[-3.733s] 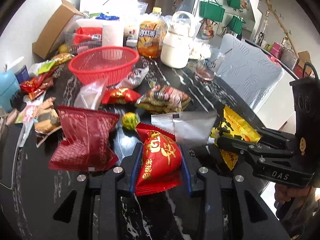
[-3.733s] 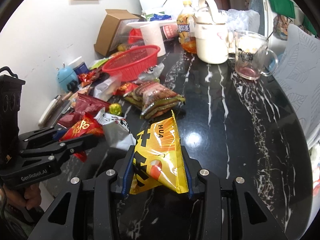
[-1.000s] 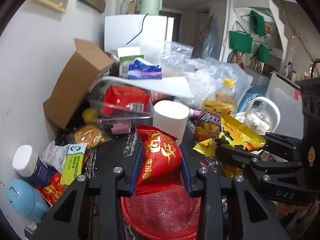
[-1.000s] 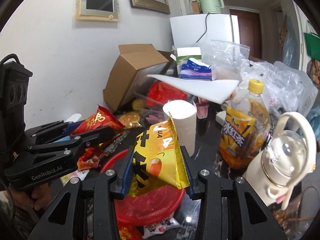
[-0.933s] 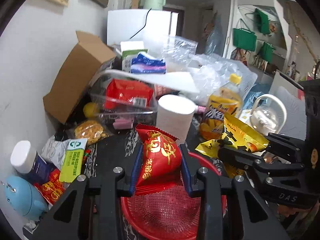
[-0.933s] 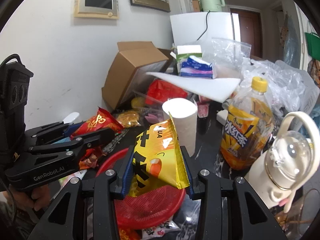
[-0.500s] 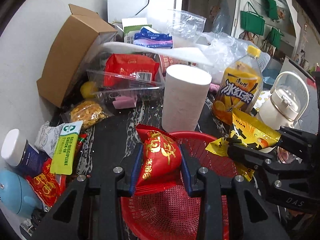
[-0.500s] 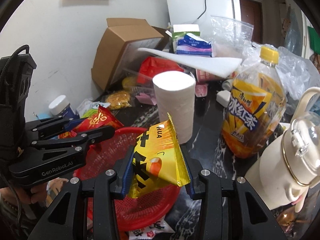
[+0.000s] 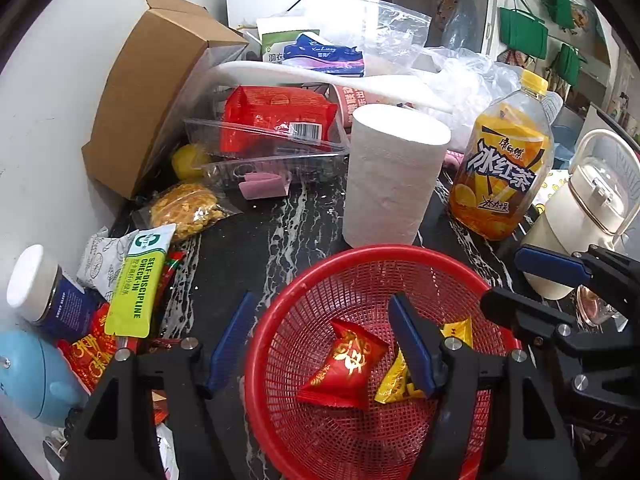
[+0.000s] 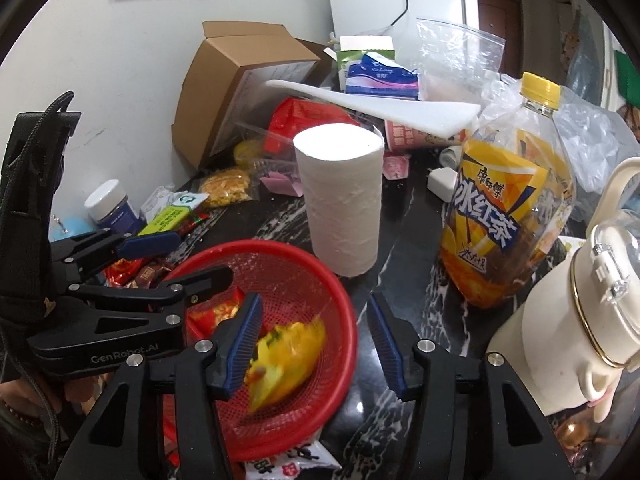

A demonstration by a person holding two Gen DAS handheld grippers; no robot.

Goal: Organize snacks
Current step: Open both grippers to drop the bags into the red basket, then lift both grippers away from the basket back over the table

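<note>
A red mesh basket (image 9: 360,250) (image 10: 280,246) stands on the black marble table below both grippers. Inside it lies a red snack packet (image 9: 346,364) (image 10: 216,312). A yellow snack packet (image 10: 288,348) (image 9: 396,376), blurred in the right wrist view, is dropping into the basket. My left gripper (image 9: 320,298) (image 10: 202,256) hangs over the basket's left half, its jaws opening with nothing pressed between them. My right gripper (image 10: 313,300) (image 9: 504,280) hovers over the basket's right edge, its jaws also opening and free of the yellow packet.
Just behind the basket stands a white paper roll (image 9: 394,176). An iced tea bottle (image 9: 504,168) and a cream kettle (image 9: 580,216) stand to the right. A cardboard box (image 9: 156,84), a clear tray (image 9: 272,148) and loose snack packets (image 9: 136,280) crowd the left.
Both grippers sank toward the basket and then opened. The red packet left the left jaws and the yellow packet left the right jaws; both dropped into the basket.
</note>
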